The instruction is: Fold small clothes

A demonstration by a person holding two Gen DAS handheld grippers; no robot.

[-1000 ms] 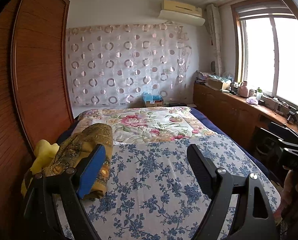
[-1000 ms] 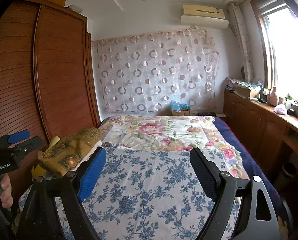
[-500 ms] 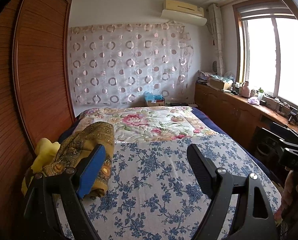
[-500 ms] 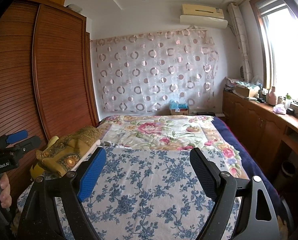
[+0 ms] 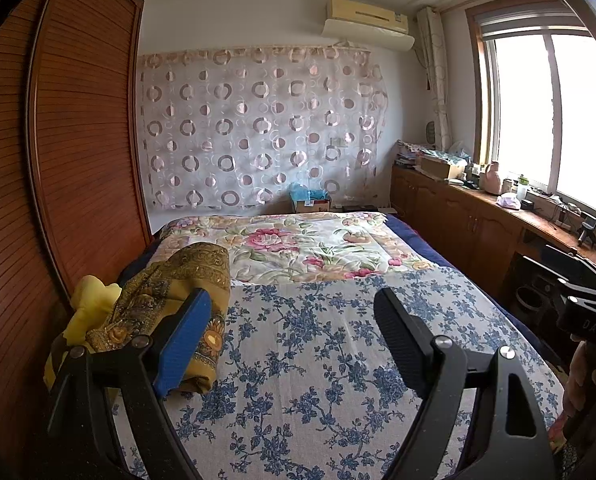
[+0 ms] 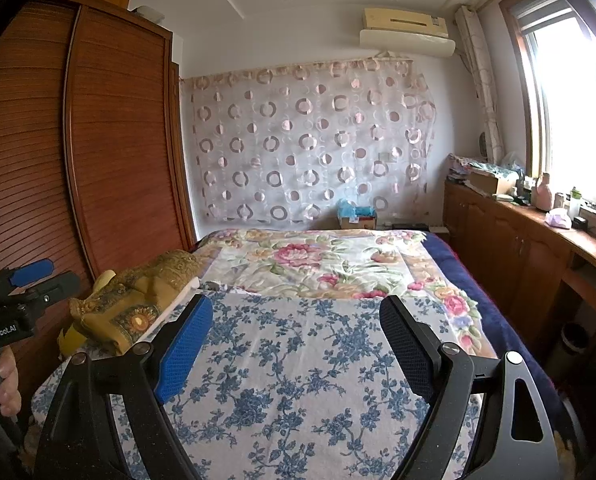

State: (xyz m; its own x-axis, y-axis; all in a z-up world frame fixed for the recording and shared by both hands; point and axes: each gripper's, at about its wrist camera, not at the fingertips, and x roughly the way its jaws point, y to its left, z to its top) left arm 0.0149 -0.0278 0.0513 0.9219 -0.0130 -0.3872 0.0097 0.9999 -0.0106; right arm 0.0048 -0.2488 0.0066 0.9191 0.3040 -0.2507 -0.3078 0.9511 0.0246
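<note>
A folded mustard-gold patterned garment (image 5: 165,292) lies on the bed's left side, with a yellow cloth (image 5: 91,308) beside it against the wardrobe. It also shows in the right wrist view (image 6: 137,296). My left gripper (image 5: 293,312) is open and empty above the blue-flowered sheet (image 5: 310,344), its blue pad just in front of the garment. My right gripper (image 6: 298,320) is open and empty over the same sheet (image 6: 298,360). The left gripper also shows in the right wrist view (image 6: 37,280), at the left edge.
A wooden wardrobe (image 5: 77,140) runs along the bed's left side. A floral quilt (image 5: 298,244) covers the far half of the bed. A wooden counter (image 5: 478,216) with clutter stands under the window at right. A small box (image 5: 310,200) sits behind the bed.
Both views have shifted slightly; the grippers stay open and hold nothing. The clothes have not moved.
</note>
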